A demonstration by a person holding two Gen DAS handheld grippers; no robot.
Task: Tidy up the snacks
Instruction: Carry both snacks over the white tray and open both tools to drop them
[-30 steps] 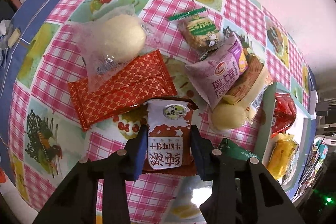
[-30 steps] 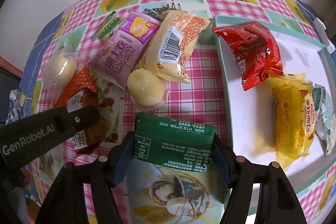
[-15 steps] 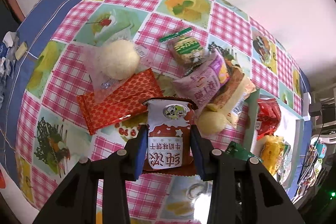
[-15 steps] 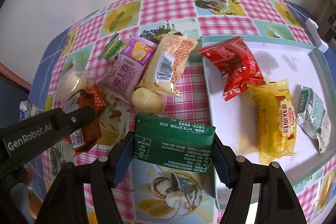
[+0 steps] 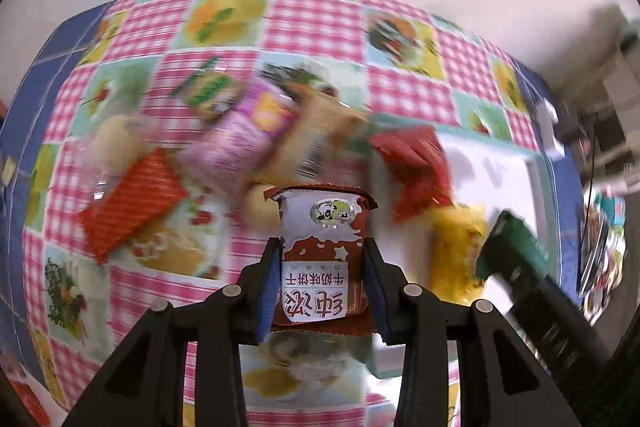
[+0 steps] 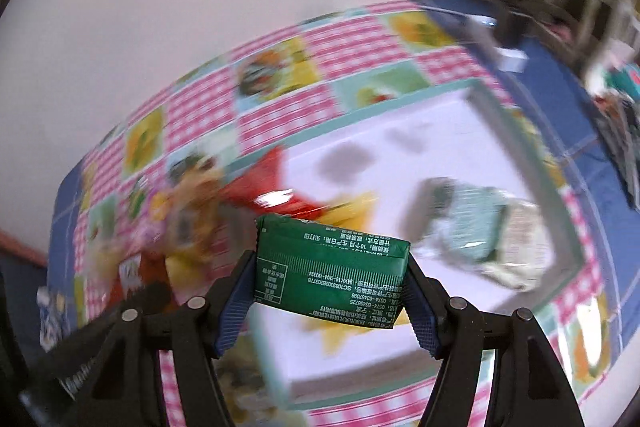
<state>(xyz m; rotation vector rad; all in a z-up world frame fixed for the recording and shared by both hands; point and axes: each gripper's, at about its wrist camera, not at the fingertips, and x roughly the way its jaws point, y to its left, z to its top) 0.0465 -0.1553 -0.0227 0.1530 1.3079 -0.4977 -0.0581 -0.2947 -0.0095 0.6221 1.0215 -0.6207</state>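
The left gripper (image 5: 322,281) was clamped on a brown-and-white biscuit packet (image 5: 322,247), jaws pressed to its two long sides, the packet standing lengthwise away from the camera. Its Chinese print read upside down, something like "milk-flavour biscuits", with a small cartoon badge near the far end. The right gripper (image 6: 332,291) gripped a green packet (image 6: 330,267) across its width, long axis lying crosswise between the jaws; only small back-panel text showed, with a number string starting SC108.

Here was the relation that mattered: the white tray (image 6: 532,163) lay straight ahead and below the right gripper, filling the middle right of its view. For the left gripper the same tray (image 5: 536,183) sat off to the right of frame, so the right hand looked nearer to a drop.

In the tray lay a pale green wrapper (image 6: 476,227), a yellow packet (image 5: 456,255) and a red packet (image 5: 416,171) by its left rim. Loose snacks remained on the checked tablecloth (image 5: 316,15) at centre left, all motion-blurred, including a red patterned packet (image 5: 132,199) and a purple packet (image 5: 240,143), labels unreadable.
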